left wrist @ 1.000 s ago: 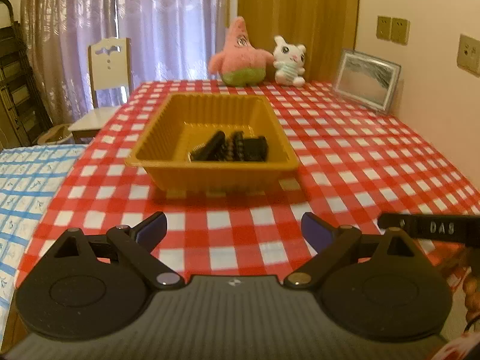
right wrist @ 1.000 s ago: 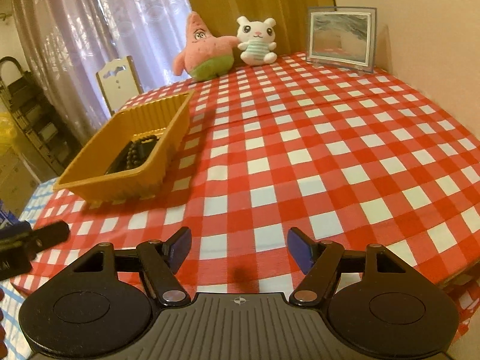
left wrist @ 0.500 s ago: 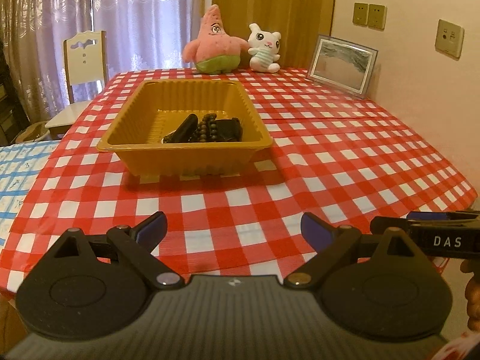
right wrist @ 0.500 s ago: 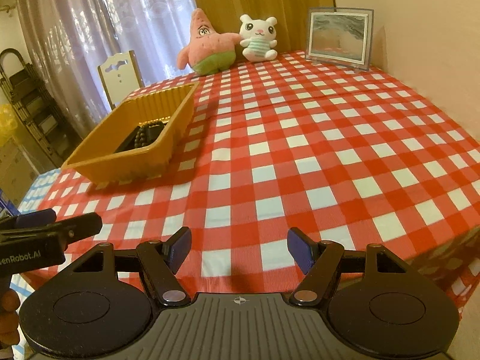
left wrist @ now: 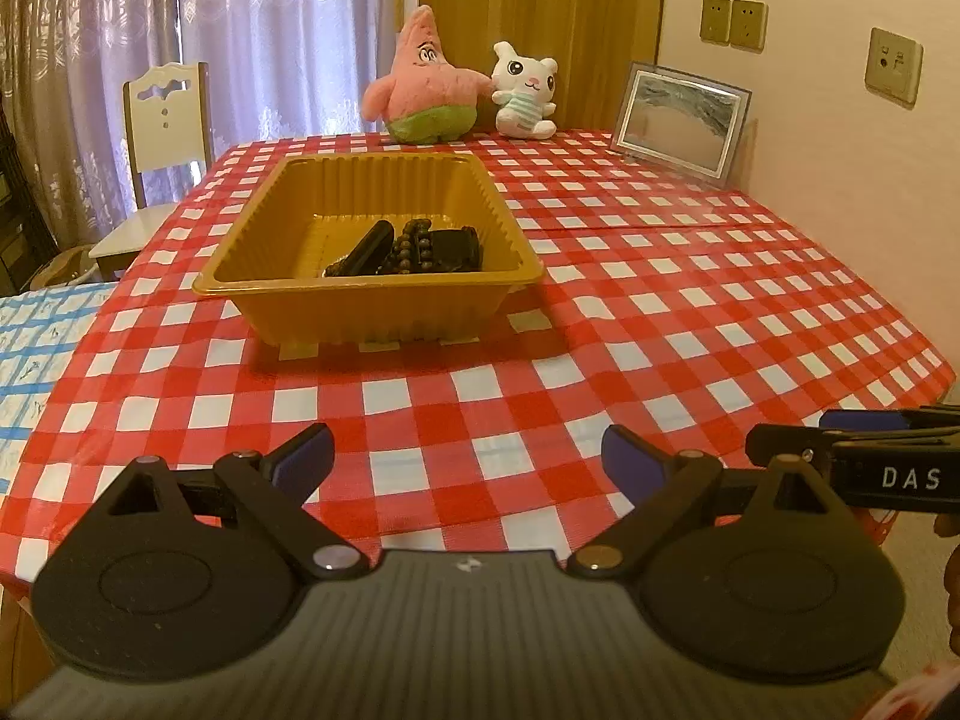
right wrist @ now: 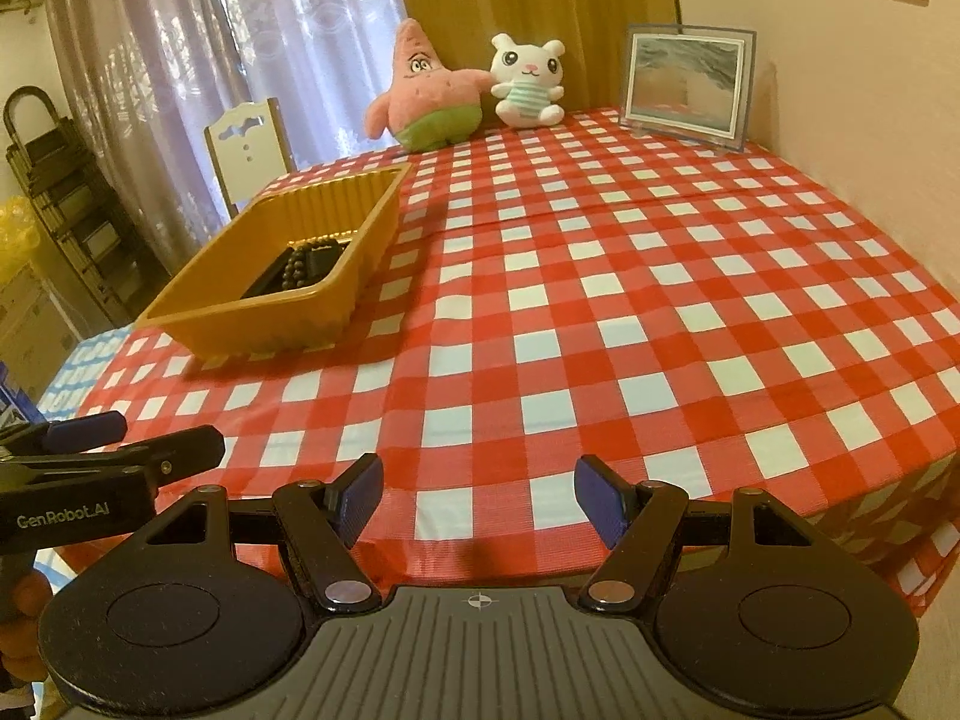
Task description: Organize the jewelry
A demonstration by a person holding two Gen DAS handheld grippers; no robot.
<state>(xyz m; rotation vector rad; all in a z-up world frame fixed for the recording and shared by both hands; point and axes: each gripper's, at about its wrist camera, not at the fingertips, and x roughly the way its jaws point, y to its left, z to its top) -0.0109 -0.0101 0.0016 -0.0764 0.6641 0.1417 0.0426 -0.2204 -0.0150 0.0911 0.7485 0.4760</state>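
Note:
A yellow plastic tray (left wrist: pixel 288 285) stands on the red checked table, also in the right wrist view (right wrist: pixel 198 315). In it lie dark jewelry pieces: a beaded bracelet (left wrist: pixel 411 246) and black items (left wrist: pixel 456 249), seen too in the right wrist view (right wrist: pixel 297 267). My left gripper (left wrist: pixel 468 459) is open and empty, held near the table's front edge, well short of the tray. My right gripper (right wrist: pixel 477 495) is open and empty at the front edge, to the right of the tray. Each gripper shows sideways in the other's view, the right one (left wrist: pixel 864 438) and the left one (right wrist: pixel 96 450).
A pink star plush (left wrist: pixel 426 99), a white bunny plush (left wrist: pixel 525 93) and a framed picture (left wrist: pixel 681 114) stand at the table's far end. A white chair (left wrist: pixel 162 138) is at the far left. A blue checked surface (left wrist: pixel 36 342) adjoins on the left.
Both grippers have drawn back and up from the table; the tray looks farther away. Both stay open and empty.

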